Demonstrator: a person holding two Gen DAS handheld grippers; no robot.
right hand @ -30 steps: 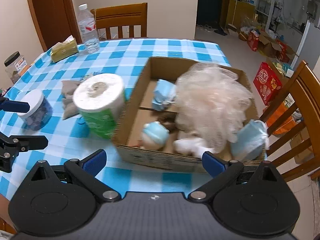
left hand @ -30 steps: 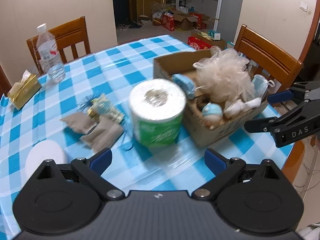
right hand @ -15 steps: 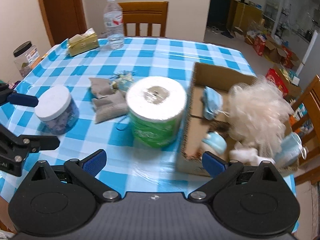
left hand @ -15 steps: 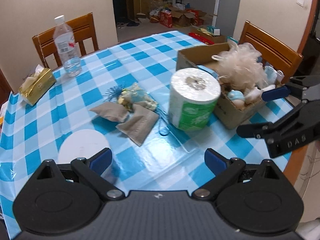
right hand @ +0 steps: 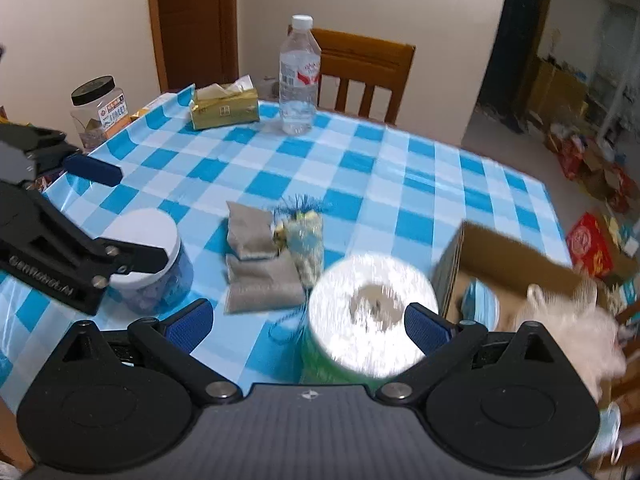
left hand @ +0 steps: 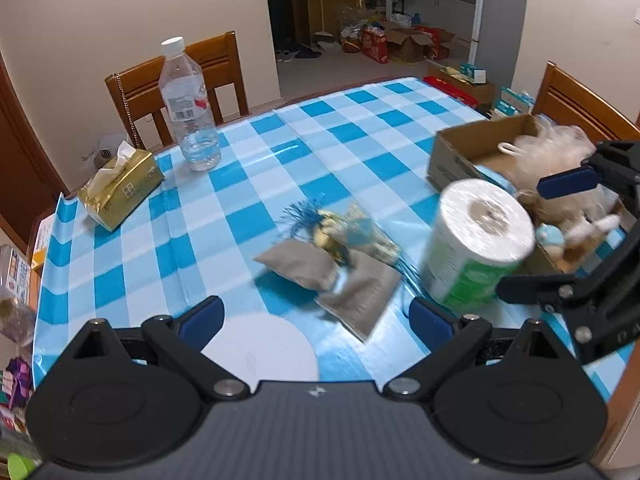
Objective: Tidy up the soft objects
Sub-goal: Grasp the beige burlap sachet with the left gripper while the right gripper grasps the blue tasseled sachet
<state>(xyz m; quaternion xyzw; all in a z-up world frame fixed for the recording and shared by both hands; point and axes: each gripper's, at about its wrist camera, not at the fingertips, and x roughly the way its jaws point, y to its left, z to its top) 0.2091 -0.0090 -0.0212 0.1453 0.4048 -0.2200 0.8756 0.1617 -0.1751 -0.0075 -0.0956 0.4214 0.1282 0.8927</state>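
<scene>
Jaws: left gripper [left hand: 316,314] apart, nothing between its blue pads; right gripper [right hand: 306,320] also apart, empty.

Soft things. Toilet-paper roll [right hand: 370,314] stands upright on the checked tablecloth [right hand: 360,168], white top, green wrapper, just beside the left wall of the cardboard box [left hand: 472,148]; in the right wrist view it sits right ahead of the right gripper, between its fingers in the picture, contact not evident. Two grey cloth pouches [left hand: 304,270] lie on the cloth near the table's middle, touching each other, with a small clear packet with a blue tassel [left hand: 352,234] against them. Box holds a pale mesh bath pouf [left hand: 556,156], a light-blue item and a small blue-capped figure.

Hard to read: roll and pouf smeared by motion blur. Box cut off at the frame edge and partly behind the right gripper in the left view. White-lidded jar [right hand: 152,256] partly hidden by the left gripper's finger. Pouch contents unknown.
</scene>
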